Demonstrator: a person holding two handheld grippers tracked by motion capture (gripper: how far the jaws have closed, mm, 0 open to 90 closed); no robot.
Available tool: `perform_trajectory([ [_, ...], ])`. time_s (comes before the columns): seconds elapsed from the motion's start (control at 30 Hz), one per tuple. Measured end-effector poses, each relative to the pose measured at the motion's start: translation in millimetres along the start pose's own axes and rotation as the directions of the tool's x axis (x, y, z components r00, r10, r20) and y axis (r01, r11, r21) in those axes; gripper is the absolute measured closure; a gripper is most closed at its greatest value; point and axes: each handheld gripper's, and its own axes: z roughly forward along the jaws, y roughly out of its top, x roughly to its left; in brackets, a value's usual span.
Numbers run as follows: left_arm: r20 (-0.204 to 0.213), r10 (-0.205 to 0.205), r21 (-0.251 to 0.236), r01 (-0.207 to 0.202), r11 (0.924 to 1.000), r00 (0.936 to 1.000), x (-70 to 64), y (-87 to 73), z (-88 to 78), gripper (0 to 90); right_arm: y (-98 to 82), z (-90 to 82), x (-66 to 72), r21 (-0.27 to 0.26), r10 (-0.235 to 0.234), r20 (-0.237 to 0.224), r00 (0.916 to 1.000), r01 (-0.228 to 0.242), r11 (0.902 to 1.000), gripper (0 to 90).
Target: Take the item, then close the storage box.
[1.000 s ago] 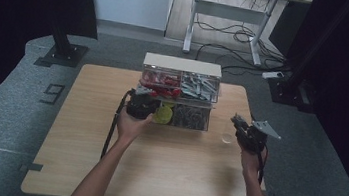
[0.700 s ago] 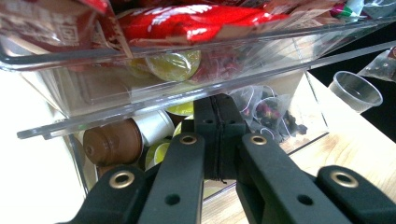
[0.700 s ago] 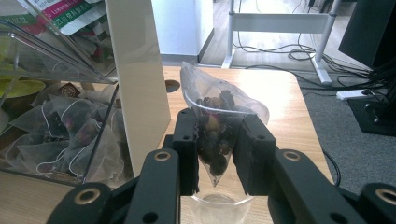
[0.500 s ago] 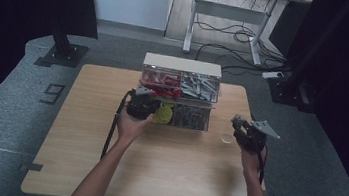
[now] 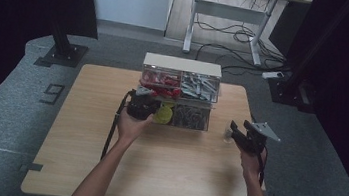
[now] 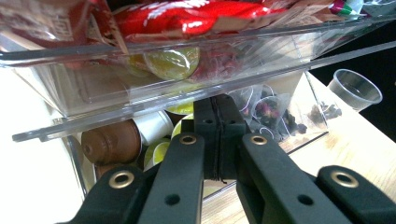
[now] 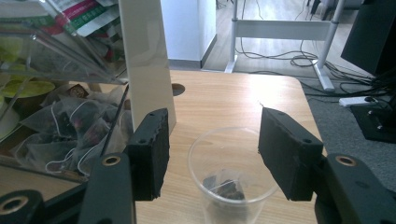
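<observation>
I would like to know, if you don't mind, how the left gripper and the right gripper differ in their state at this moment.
The left gripper has its jaws shut together at the front of the clear drawer organiser, while the right gripper has just been opening and its pads stand apart. The left gripper has coffee pods behind its tips, whereas the right gripper has the clear plastic cup standing free between its jaws. Both are black and hand-held.
</observation>
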Motion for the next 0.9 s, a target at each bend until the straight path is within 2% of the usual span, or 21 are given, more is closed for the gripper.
perform_trajectory([
  [0.37,-0.001,0.0,-0.003,0.0,1.0,1.0,-0.3,0.0,0.2,89.8,-11.6,-8.5,1.9,-0.006,0.01,-0.026,0.9996,-0.01,0.9999,44.8],
  [0.9,0.0,0.007,0.003,-0.007,1.0,1.0,-1.8,-1.4,-0.2,90.0,-36.2,-26.5,11.5,-0.006,0.025,-0.087,0.9959,-0.026,0.9996,46.1],
])
